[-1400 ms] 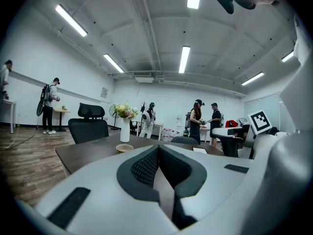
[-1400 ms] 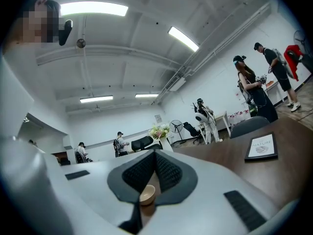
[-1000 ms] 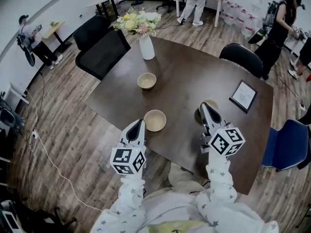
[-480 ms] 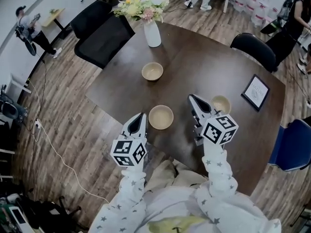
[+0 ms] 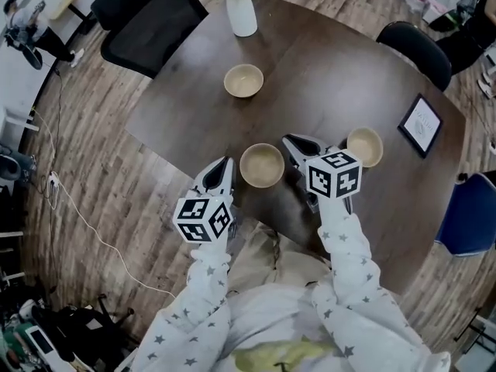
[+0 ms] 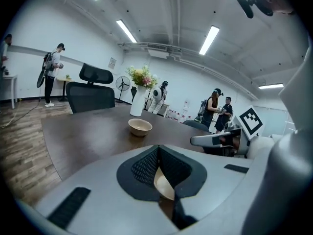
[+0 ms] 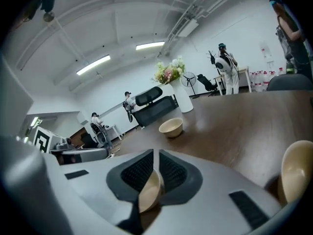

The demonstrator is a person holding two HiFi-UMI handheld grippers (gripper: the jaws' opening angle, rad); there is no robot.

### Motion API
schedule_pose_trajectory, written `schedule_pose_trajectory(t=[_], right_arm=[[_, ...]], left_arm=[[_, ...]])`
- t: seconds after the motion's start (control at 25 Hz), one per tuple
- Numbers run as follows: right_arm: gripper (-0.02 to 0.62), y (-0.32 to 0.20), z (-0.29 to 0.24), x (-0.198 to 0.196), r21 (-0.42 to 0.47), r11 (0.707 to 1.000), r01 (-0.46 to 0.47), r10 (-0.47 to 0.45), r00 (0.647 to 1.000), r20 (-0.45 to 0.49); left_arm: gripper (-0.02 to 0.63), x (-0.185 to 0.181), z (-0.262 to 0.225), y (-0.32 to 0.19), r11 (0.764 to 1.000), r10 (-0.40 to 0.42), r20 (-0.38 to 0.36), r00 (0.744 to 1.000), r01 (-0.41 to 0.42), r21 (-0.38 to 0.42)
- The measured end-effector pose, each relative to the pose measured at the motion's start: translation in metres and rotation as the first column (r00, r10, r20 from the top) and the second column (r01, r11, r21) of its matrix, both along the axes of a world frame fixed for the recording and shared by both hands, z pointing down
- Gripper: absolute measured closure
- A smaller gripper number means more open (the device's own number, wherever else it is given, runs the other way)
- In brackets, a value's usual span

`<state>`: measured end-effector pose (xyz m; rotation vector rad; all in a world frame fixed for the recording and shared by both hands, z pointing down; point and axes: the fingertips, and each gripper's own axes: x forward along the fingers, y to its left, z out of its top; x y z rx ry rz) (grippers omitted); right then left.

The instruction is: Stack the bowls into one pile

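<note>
Three tan bowls are sitting apart on the dark wooden table (image 5: 325, 76), and none are stacked yet. The near bowl (image 5: 262, 165) is resting close to the table's near edge. The far bowl (image 5: 243, 80) is lying well beyond it, toward the white vase (image 5: 242, 15) of flowers at the far side. The right bowl (image 5: 364, 146) is sitting off to the right, near a framed card (image 5: 420, 124).

The left gripper (image 5: 222, 164) is hovering just left of the near bowl, over the table's near edge. Its jaws are pressing together and gripping nothing. In the left gripper view the bowl's rim is showing through the gap beneath the closed tips. The right gripper (image 5: 289, 140) is hanging just right of the same bowl, between it and the right bowl. Its jaws are likewise closed and carrying nothing. Whether either tip is touching the near bowl's rim is not clear. A black chair (image 5: 151, 28) is standing at the table's far left side.
</note>
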<state>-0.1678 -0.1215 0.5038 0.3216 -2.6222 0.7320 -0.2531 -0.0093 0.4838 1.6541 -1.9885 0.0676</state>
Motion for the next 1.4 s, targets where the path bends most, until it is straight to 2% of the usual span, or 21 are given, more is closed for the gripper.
schedule_pose_trajectory(t=[0.12, 0.2, 0.24, 0.44, 0.76, 0.84, 0.88, 0.92, 1.2, 1.4], right_arm=[[0.555, 0.006, 0.018, -0.007, -0.031, 0.999, 0.037, -0.038, 0.997, -0.061], [0.477, 0.011, 0.028, -0.011, -0.057, 0.997, 0.052, -0.057, 0.994, -0.093], [0.471, 0.013, 0.033, -0.013, -0.071, 0.996, 0.056, -0.063, 0.992, -0.105], [0.425, 0.021, 0.055, -0.009, -0.136, 0.99, 0.028, -0.047, 0.989, -0.141], [0.441, 0.03, 0.074, -0.007, -0.198, 0.98, 0.022, -0.063, 0.977, -0.202], [0.487, 0.028, 0.077, -0.004, -0.199, 0.98, 0.01, -0.054, 0.975, -0.217], [0.531, 0.028, 0.078, -0.003, -0.198, 0.98, 0.003, -0.048, 0.973, -0.224], [0.54, 0.027, 0.079, -0.002, -0.197, 0.98, -0.001, -0.044, 0.973, -0.227], [0.549, 0.021, 0.074, 0.001, -0.182, 0.983, 0.002, -0.042, 0.975, -0.219], [0.554, 0.011, 0.063, 0.005, -0.226, 0.971, -0.077, 0.04, 0.985, -0.166]], left_arm=[[0.581, -0.005, 0.011, -0.003, 1.0, 0.0, -0.024, 1.0, -0.001, -0.021], [0.581, -0.007, 0.017, -0.004, 0.999, -0.002, -0.038, 0.999, 0.001, -0.033], [0.581, -0.007, 0.02, -0.005, 0.999, -0.002, -0.045, 0.999, 0.001, -0.039], [0.581, 0.001, 0.033, -0.001, 0.998, 0.001, -0.072, 0.997, -0.006, -0.068], [0.581, 0.006, 0.041, 0.0, 0.996, 0.004, -0.097, 0.995, -0.012, -0.088], [0.581, 0.007, 0.042, 0.0, 0.996, 0.004, -0.099, 0.995, -0.013, -0.09], [0.581, 0.007, 0.042, 0.0, 0.996, 0.004, -0.1, 0.995, -0.013, -0.09], [0.581, 0.008, 0.042, -0.001, 0.996, 0.005, -0.1, 0.995, -0.014, -0.089], [0.581, 0.005, 0.036, -0.007, 0.997, 0.012, -0.094, 0.995, -0.019, -0.076], [0.581, -0.001, 0.031, -0.011, 0.999, 0.018, -0.102, 0.995, -0.023, -0.048]])
